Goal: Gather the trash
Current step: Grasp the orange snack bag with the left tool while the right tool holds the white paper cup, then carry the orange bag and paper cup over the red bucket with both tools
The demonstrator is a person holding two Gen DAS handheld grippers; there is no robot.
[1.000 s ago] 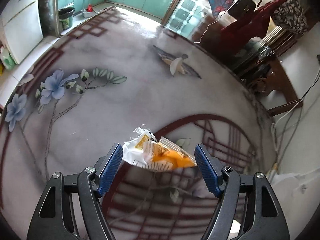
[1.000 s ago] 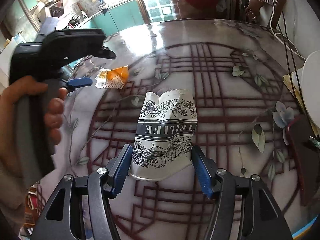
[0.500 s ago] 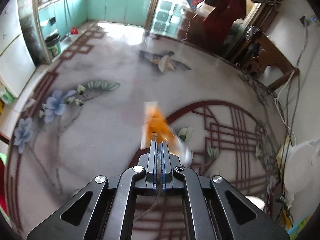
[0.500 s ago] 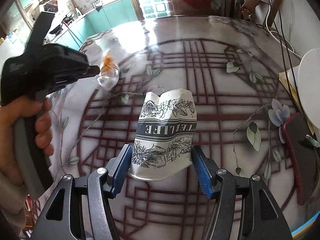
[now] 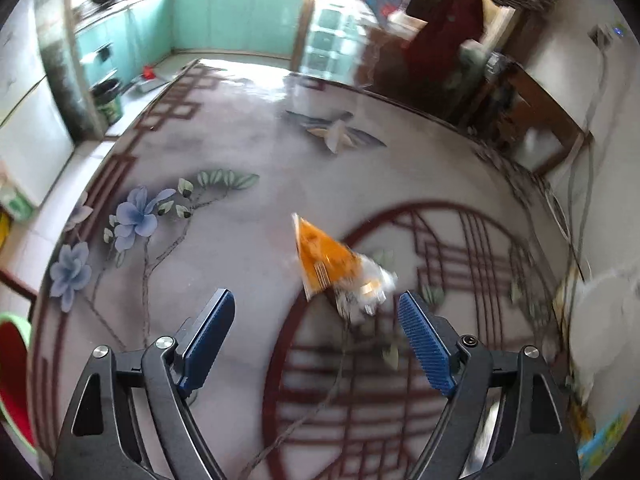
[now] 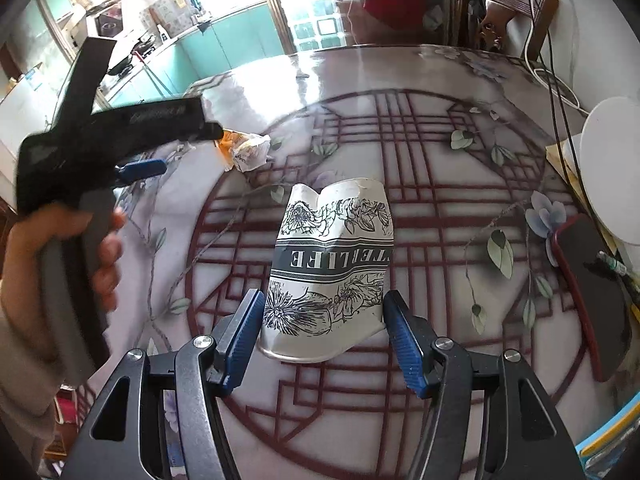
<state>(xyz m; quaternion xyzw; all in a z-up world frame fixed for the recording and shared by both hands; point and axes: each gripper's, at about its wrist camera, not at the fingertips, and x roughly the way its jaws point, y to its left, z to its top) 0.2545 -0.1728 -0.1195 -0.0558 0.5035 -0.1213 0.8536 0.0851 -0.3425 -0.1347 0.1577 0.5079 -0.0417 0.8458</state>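
Here the left gripper is opening, its jaws wide, and the orange snack wrapper lies loose on the bench ahead of them; it should be re-centred first. The crushed paper cup is held clamped by the right gripper.

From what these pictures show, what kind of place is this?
Most likely a home, a dining area open to a kitchen. A round table with a painted flower and lattice pattern fills the view, teal kitchen cabinets stand behind it, and a wooden chair sits at the table's far edge.
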